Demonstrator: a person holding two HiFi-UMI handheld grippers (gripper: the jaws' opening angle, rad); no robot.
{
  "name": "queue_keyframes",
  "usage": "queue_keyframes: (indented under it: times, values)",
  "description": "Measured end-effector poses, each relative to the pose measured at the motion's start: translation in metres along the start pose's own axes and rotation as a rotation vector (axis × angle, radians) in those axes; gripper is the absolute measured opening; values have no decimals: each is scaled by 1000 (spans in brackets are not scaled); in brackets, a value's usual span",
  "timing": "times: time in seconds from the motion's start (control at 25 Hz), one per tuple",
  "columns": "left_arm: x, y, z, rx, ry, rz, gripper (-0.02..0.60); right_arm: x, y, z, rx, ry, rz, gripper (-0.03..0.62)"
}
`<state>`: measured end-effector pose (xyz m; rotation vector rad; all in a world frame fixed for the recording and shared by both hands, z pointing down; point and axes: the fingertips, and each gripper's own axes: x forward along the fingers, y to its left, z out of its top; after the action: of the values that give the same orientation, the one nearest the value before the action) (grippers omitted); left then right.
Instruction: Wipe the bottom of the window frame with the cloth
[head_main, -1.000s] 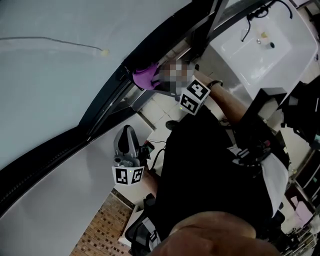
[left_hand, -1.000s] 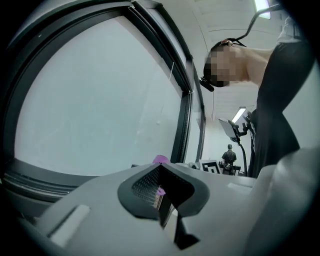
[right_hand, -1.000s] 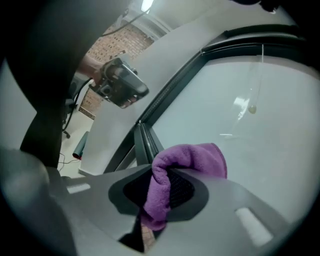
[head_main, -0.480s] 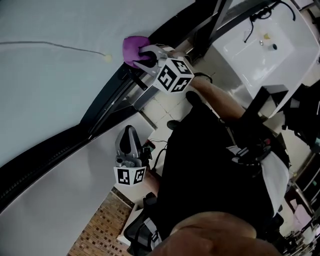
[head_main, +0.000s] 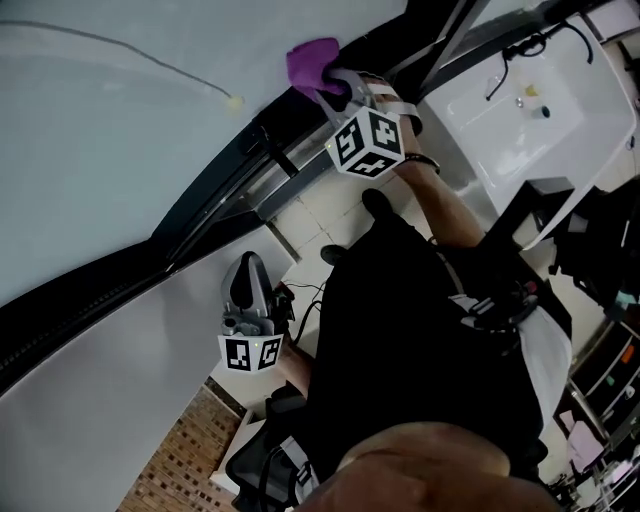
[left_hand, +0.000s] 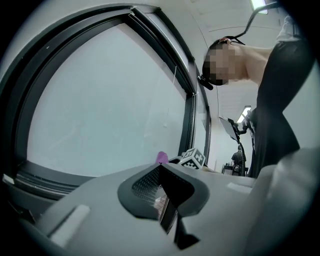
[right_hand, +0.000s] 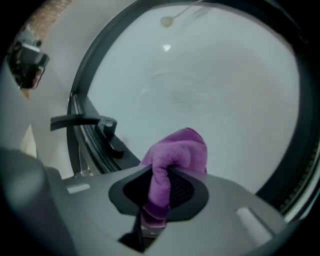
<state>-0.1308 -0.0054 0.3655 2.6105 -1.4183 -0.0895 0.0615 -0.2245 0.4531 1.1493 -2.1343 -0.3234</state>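
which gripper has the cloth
The right gripper, up at the window frame, jaws shut on the purple cloth; the left gripper hangs low, shut and empty.

The person wears a black top (head_main: 420, 340) and a dark band (head_main: 424, 160) on the wrist just behind the right tool (head_main: 340, 92). Both it and the left tool (head_main: 254, 268) have pale grey shells, dark dotted pads (right_hand: 184, 191) and a cube (head_main: 368, 142) of black-and-white square markers.
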Motion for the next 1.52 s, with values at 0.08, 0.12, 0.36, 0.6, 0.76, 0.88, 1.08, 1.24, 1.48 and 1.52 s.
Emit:
queue_keyframes:
  times: [0.08, 0.12, 0.36, 0.6, 0.76, 0.88, 1.08, 1.24, 1.48, 1.52]
  values:
    - [0, 3, -2, -6, -2, -3, 3, -14, -9, 6, 84, -34, 25, 61]
    - [1, 4, -2, -8, -4, -5, 3, -13, -4, 12, 96, -51, 64, 61]
    - [1, 3, 2, -3, -10, -7, 3, 45, 53, 27, -61, -10, 187, 57]
    - [0, 6, -2, -12, -1, -9, 3, 52, 52, 18, -135, 26, 172, 60]
    - [5, 2, 0, -4, -3, -24, 3, 47, 20, -13, -151, 89, 101, 60]
    - [6, 4, 0, -4, 5, -23, 3, 44, -23, -48, -116, 163, 19, 60]
    - [10, -3, 3, 6, 7, -31, 3, 36, -88, -93, -46, 249, -71, 60]
    - [13, -9, 1, 6, 5, -37, 3, 25, -135, -134, -4, 354, -191, 60]
    - [15, -12, -2, 6, 4, -37, 3, 20, -177, -172, -44, 538, -387, 58]
    - [15, -13, -1, 6, 3, -38, 3, 19, -180, -173, -60, 553, -416, 58]
